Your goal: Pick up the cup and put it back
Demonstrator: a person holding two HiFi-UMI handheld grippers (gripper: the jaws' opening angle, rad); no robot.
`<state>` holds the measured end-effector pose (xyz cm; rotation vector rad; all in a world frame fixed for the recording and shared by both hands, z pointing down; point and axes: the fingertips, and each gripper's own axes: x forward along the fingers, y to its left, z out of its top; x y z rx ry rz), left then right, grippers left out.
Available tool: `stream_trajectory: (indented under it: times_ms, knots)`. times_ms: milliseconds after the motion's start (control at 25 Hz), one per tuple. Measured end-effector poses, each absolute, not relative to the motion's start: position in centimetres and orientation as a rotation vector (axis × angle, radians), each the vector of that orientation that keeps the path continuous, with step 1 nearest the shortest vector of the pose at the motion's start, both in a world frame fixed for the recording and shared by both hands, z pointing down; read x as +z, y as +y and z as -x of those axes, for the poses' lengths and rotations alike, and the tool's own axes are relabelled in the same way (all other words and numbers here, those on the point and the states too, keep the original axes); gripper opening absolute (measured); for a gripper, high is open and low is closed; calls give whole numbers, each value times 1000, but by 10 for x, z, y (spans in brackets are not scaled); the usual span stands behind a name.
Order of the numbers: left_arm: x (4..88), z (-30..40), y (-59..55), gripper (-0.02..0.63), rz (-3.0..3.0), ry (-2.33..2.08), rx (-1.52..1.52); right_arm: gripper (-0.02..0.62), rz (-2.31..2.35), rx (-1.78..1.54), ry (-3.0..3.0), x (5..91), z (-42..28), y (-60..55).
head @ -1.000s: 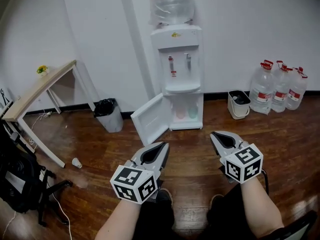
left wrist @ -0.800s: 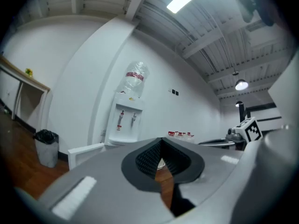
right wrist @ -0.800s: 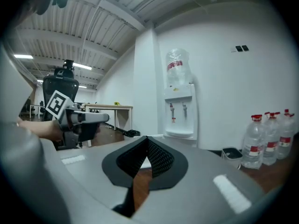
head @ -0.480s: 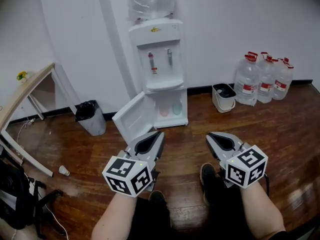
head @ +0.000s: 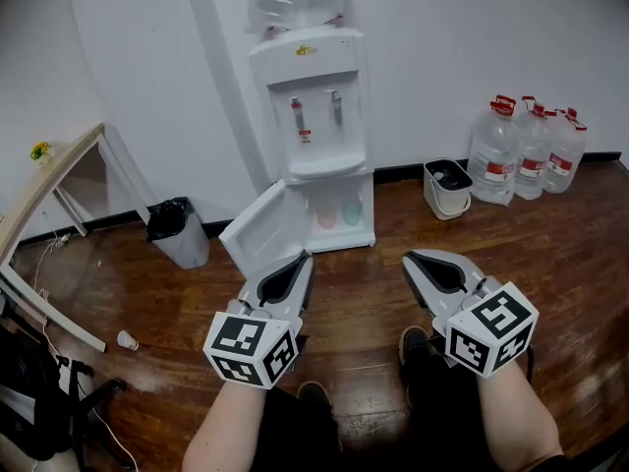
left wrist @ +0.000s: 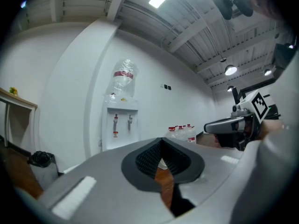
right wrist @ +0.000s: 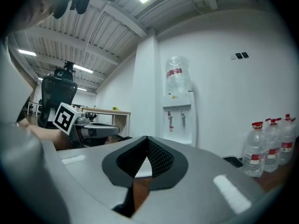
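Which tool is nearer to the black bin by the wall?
Left. The left tool is right of the bin and closer to the person; the right tool is further right still, past the left one.

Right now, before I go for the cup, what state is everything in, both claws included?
Cabinet door: swung open.
Two cups behind it: standing side by side.
Paper cup: on the floor, seems tipped over.
Bin: uncovered, lined.
Water bottles: upright, capped.
Left claw: empty; tips close together, open or shut unclear.
Right claw: shut, empty.
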<state>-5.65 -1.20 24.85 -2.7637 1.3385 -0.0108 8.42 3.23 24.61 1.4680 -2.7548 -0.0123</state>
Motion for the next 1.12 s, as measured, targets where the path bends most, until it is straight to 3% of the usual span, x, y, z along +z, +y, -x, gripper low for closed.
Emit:
stream_trajectory:
  times_ms: [240, 520, 1120]
  knots:
    - [257, 46, -49, 118, 2790, 1311, -82, 2, -1580, 18, -2708, 249, -102, -2]
    - [185, 32, -42, 118, 2857, 1157, -1, 2, -1576, -10, -2732, 234, -97, -22]
    - [242, 51, -121, 118, 2778, 1221, -30, 2, -1572, 13, -2707, 260, -73, -137]
